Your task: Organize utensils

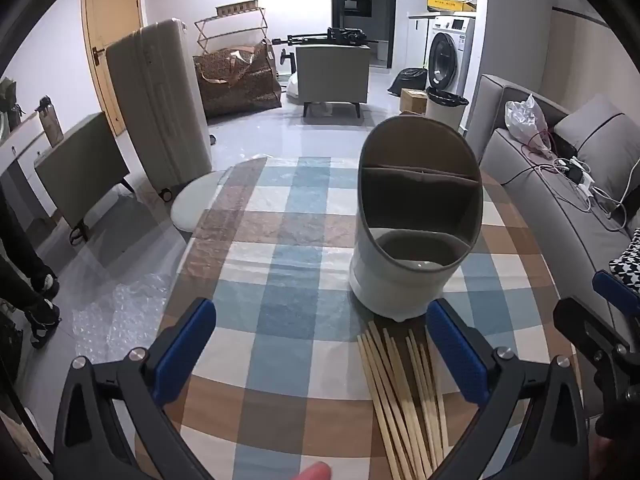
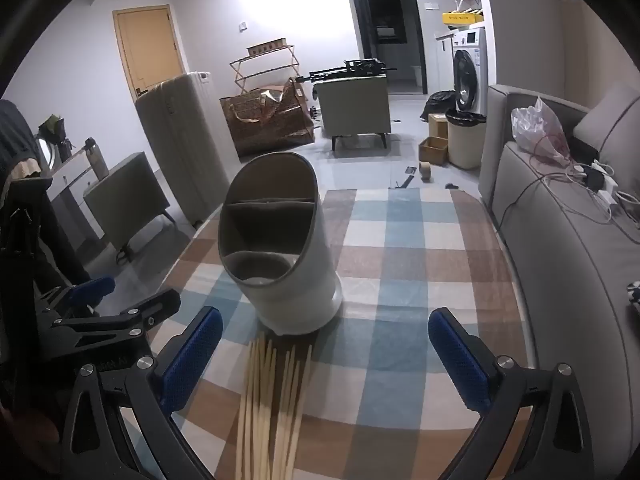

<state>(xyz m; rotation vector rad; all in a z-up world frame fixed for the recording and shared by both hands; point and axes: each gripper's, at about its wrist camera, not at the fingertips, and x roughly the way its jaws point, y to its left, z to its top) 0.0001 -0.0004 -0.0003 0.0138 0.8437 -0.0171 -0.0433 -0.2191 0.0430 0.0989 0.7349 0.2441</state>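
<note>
Checked tablecloth [image 1: 280, 216], glossy; sofa [image 1: 560, 200] at its right edge; oval 2-compartment holder [image 1: 412, 240]; wooden chopsticks [image 1: 400, 392]; my left gripper [image 1: 320, 360] and right gripper [image 2: 326, 360] both spread wide, empty.

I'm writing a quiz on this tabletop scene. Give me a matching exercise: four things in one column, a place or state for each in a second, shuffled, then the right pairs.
Things
1. chopsticks
2. utensil holder
3. left hand-held gripper
4. white plastic bag

Places or states
A. on the grey sofa
B. open, holding nothing
C. lying flat on the checked tablecloth
D. standing upright, empty

Pairs: 1-C, 2-D, 3-B, 4-A
</note>
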